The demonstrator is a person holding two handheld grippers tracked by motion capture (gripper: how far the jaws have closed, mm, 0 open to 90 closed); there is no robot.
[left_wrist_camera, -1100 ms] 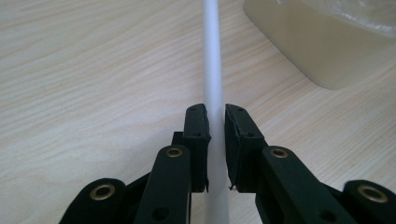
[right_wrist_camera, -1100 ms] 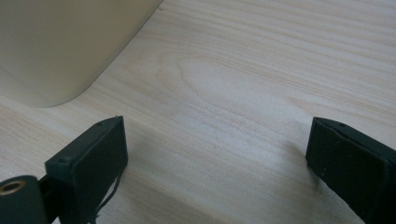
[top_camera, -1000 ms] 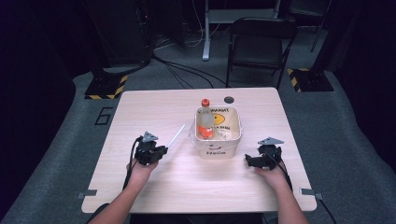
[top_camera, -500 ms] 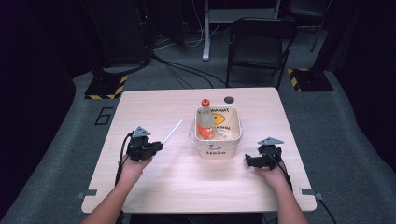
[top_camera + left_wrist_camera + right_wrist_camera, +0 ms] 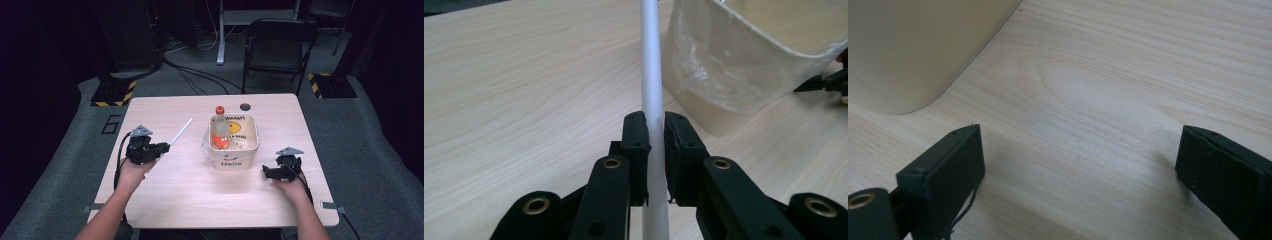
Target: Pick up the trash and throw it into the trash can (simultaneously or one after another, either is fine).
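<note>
Holding a thin white stick [image 5: 651, 95] right now, the left gripper [image 5: 653, 150] has its pads clamped on it near one end, so most of the length pokes out toward the bin [image 5: 233, 142] and sits just off the table [image 5: 190, 195]. That long overhang looks to me like the weak spot: the stick is smooth and round, so a quick swing could let it pivot or slide out. Its far tip is also near the bin wall and the bottle [image 5: 219, 127] standing inside, so a careless sweep might knock either. Over on the other side, the right gripper [image 5: 1080, 170] is spread wide, empty, low over the table just beside the bin.
</note>
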